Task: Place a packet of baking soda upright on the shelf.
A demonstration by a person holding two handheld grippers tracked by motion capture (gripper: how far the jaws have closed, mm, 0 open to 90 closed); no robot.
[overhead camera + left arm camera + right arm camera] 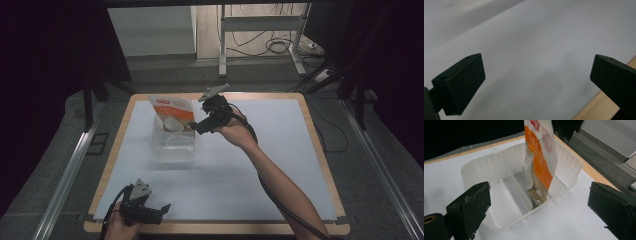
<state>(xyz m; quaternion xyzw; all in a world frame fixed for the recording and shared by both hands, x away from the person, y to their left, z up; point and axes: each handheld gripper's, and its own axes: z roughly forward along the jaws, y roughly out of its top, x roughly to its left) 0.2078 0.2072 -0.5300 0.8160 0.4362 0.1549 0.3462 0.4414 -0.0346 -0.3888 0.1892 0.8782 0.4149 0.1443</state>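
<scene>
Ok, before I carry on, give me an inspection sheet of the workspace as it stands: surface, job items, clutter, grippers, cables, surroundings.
Surface: white sheet over a wooden-edged table.
Job's things: clear plastic container with an inner divider; orange-and-white pouch standing in it, leaning on the wall.
Clutter: nothing seen.
Grippers: left gripper at the near edge, jaws open over bare sheet; right gripper at the container, jaws open, holding nothing.
Cables: a black cable trails along the right forearm; loose cables on the floor behind.
Surroundings: dark curtains, a metal frame's legs beyond the table, rails on the floor either side.
</scene>
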